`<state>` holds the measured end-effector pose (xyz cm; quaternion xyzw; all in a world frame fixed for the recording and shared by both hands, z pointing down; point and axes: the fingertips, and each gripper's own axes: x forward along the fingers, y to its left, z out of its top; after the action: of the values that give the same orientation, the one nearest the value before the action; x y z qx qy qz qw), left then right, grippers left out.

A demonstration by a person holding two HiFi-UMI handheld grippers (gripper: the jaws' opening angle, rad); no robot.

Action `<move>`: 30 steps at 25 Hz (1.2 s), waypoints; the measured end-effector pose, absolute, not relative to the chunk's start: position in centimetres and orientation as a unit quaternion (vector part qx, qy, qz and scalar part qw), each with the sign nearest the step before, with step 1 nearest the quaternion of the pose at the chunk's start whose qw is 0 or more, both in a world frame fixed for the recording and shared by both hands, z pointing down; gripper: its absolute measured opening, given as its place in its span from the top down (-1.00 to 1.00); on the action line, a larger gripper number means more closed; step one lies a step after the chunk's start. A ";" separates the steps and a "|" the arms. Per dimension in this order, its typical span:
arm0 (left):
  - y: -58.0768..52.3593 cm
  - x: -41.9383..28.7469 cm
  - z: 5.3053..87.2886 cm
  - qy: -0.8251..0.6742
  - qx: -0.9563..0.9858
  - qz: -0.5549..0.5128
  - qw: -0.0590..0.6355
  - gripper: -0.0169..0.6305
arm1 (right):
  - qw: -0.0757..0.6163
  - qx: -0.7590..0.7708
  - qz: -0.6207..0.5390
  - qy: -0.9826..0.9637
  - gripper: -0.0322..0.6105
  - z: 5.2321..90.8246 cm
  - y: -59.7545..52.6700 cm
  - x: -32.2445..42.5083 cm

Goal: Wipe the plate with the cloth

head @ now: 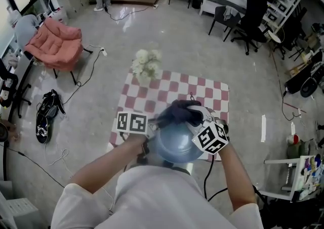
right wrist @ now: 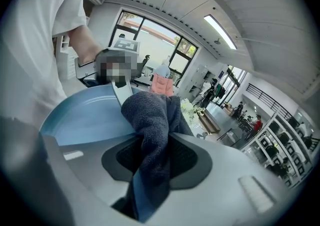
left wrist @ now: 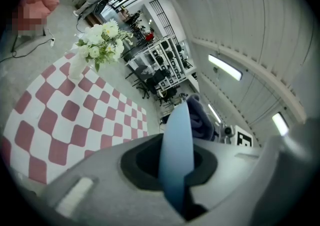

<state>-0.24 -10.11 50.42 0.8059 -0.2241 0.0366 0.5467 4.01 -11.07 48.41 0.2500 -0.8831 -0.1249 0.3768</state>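
While my left gripper point(left wrist: 174, 177) clamps the plate point(left wrist: 177, 130) and my right gripper point(right wrist: 149, 172) pinches the cloth point(right wrist: 148, 115), I advise firm, overlapping strokes.

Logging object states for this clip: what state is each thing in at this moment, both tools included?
plate: held up off the table, gripped by its rim.
cloth: bunched, lying against the plate.
left tool: shut on the plate.
right tool: shut on the cloth.
flowers: upright on the table.
table: covered, checked pattern.
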 end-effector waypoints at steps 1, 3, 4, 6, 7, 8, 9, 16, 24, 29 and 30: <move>-10.2 -0.4 50.5 -0.226 0.806 0.034 0.547 0.84 | 0.381 0.253 -0.122 -0.881 0.49 48.6 -11.1 4.2; -10.3 -0.7 50.6 -0.229 0.804 0.029 0.547 0.84 | 0.389 0.260 -0.114 -0.877 0.49 48.9 -11.3 4.8; -10.4 -0.8 50.7 -0.231 0.804 0.027 0.547 0.84 | 0.392 0.262 -0.109 -0.875 0.49 49.1 -11.3 5.2; -10.5 -1.0 50.8 -0.236 0.803 0.025 0.547 0.84 | 0.398 0.267 -0.101 -0.872 0.49 49.5 -11.3 5.8; -10.6 -1.0 50.9 -0.238 0.802 0.025 0.547 0.84 | 0.401 0.269 -0.097 -0.870 0.49 49.7 -11.3 6.0; -10.7 -1.1 51.0 -0.240 0.802 0.025 0.546 0.84 | 0.404 0.270 -0.093 -0.869 0.49 50.0 -11.3 6.2; -10.7 -1.1 51.2 -0.241 0.802 0.025 0.546 0.84 | 0.408 0.271 -0.089 -0.867 0.49 50.2 -11.3 6.4; -10.8 -2.1 51.3 -0.254 0.799 0.018 0.545 0.84 | 0.422 0.278 -0.066 -0.860 0.49 51.1 -10.8 7.2; -11.7 -2.8 51.1 -0.274 0.799 -0.001 0.536 0.84 | 0.423 0.282 -0.037 -0.861 0.49 52.1 -10.1 8.4; -11.8 -3.4 50.9 -0.283 0.798 -0.007 0.532 0.84 | 0.420 0.278 -0.020 -0.863 0.49 52.6 -9.2 8.3; -11.9 -3.4 50.8 -0.285 0.798 -0.010 0.531 0.84 | 0.419 0.278 -0.018 -0.864 0.49 52.7 -9.1 8.3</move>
<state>-3.42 -11.89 50.82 0.7980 -0.2851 -0.0100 0.5308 8.32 -9.12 52.70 0.2780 -0.8641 -0.0179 0.4192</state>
